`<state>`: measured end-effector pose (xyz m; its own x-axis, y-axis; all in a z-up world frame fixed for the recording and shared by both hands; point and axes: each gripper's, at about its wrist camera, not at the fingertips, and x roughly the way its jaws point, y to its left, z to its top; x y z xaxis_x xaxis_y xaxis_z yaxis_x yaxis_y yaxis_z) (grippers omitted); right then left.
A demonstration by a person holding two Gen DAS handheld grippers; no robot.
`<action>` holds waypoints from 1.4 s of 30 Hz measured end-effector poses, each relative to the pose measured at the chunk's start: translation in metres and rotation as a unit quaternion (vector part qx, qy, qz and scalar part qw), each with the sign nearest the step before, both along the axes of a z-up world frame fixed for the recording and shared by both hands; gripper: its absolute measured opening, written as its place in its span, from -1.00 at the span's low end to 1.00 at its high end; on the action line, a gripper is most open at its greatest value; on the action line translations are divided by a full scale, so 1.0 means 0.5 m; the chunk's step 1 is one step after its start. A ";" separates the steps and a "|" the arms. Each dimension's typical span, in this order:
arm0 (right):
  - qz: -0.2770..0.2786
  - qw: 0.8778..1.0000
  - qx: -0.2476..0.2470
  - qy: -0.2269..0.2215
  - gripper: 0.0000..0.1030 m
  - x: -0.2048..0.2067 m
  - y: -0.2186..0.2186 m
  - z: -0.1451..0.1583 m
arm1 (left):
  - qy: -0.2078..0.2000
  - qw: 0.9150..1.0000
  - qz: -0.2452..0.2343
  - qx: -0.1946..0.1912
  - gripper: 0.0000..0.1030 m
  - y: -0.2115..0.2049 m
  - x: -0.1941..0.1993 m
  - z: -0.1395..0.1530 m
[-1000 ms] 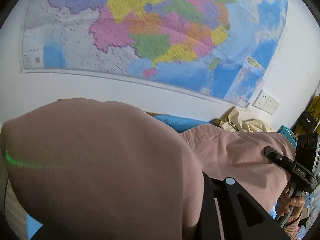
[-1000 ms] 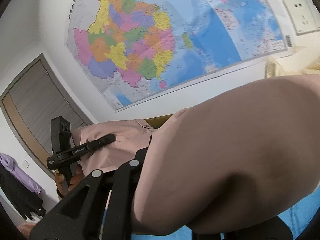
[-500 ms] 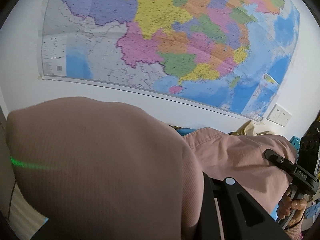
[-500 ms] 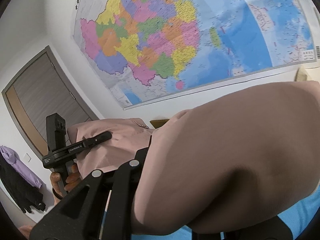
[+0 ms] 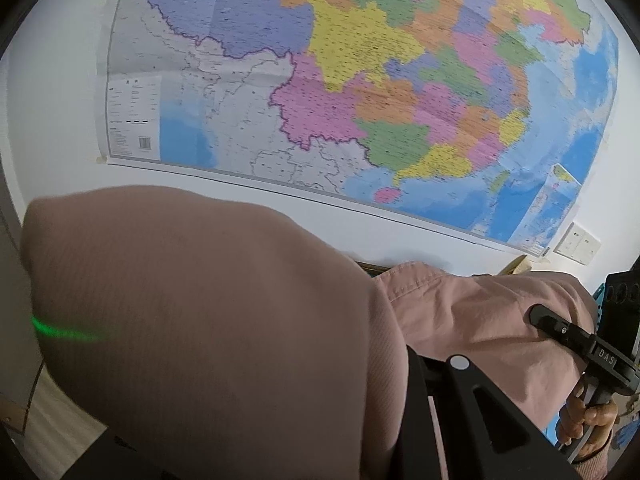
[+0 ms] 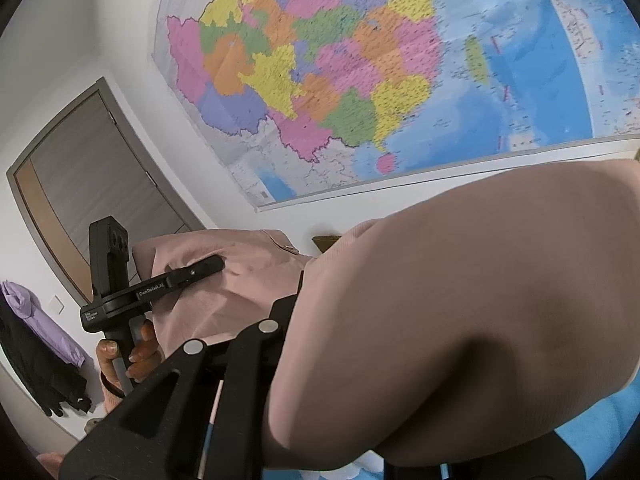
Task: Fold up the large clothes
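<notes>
Left gripper (image 6: 208, 266) and right gripper (image 5: 538, 314) each clamp a raised pink ribbed fabric garment (image 5: 460, 320); colourful wall map (image 5: 360, 100) at twelve o'clock.

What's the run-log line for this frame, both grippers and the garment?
phase: lift and spread | left gripper: shut on pink garment | right gripper: shut on pink garment | garment: held up between both, in front of wall map
</notes>
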<state>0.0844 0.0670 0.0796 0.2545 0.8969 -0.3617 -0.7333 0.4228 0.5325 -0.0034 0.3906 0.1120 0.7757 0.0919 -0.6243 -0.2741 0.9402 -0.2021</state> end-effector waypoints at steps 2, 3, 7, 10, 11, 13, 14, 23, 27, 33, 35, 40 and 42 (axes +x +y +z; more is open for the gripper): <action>0.003 1.000 -0.001 0.003 -0.74 0.003 0.010 -0.003 | 0.002 1.000 0.004 0.000 -0.70 0.010 0.001 0.000; 0.004 1.000 -0.002 0.003 -0.74 0.003 0.014 -0.004 | 0.003 1.000 0.006 -0.001 -0.70 0.015 0.002 -0.001; 0.010 1.000 -0.002 0.004 -0.74 0.005 0.025 -0.009 | 0.003 1.000 0.013 -0.001 -0.70 0.037 0.003 -0.002; 0.014 1.000 -0.003 0.005 -0.74 0.007 0.036 -0.010 | 0.005 1.000 0.017 0.001 -0.70 0.046 0.002 -0.001; 0.014 1.000 -0.004 0.007 -0.74 0.008 0.042 -0.011 | 0.005 1.000 0.019 0.003 -0.70 0.049 0.002 -0.001; 0.015 1.000 -0.007 0.005 -0.74 0.009 0.049 -0.012 | 0.006 1.000 0.023 0.001 -0.70 0.058 0.003 0.000; 0.016 1.000 -0.008 0.005 -0.74 0.010 0.053 -0.012 | 0.006 1.000 0.026 0.000 -0.70 0.064 0.004 0.000; 0.023 1.000 -0.013 0.006 -0.74 0.016 0.090 -0.014 | 0.013 0.999 0.044 -0.004 -0.70 0.108 0.011 -0.010; 0.026 1.000 -0.014 0.007 -0.74 0.021 0.104 -0.014 | 0.015 0.999 0.050 -0.002 -0.70 0.126 0.020 -0.012; 0.031 0.999 -0.013 0.006 -0.74 0.025 0.128 -0.021 | 0.005 0.998 0.070 0.004 -0.70 0.162 0.025 -0.007; 0.034 0.999 -0.014 0.006 -0.74 0.027 0.140 -0.024 | 0.001 0.997 0.075 0.010 -0.70 0.172 0.026 -0.007; 0.037 0.999 -0.024 -0.008 -0.74 0.029 0.176 -0.031 | 0.003 0.995 0.097 0.010 -0.70 0.212 0.034 -0.021; 0.036 0.999 -0.030 -0.012 -0.74 0.032 0.196 -0.034 | 0.007 0.994 0.107 0.009 -0.70 0.233 0.042 -0.030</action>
<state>0.1002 0.1647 0.0628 0.1986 0.8904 -0.4095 -0.7759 0.3981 0.4894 0.0174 0.5071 0.0970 0.7287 0.2646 -0.6317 -0.4701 0.8640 -0.1803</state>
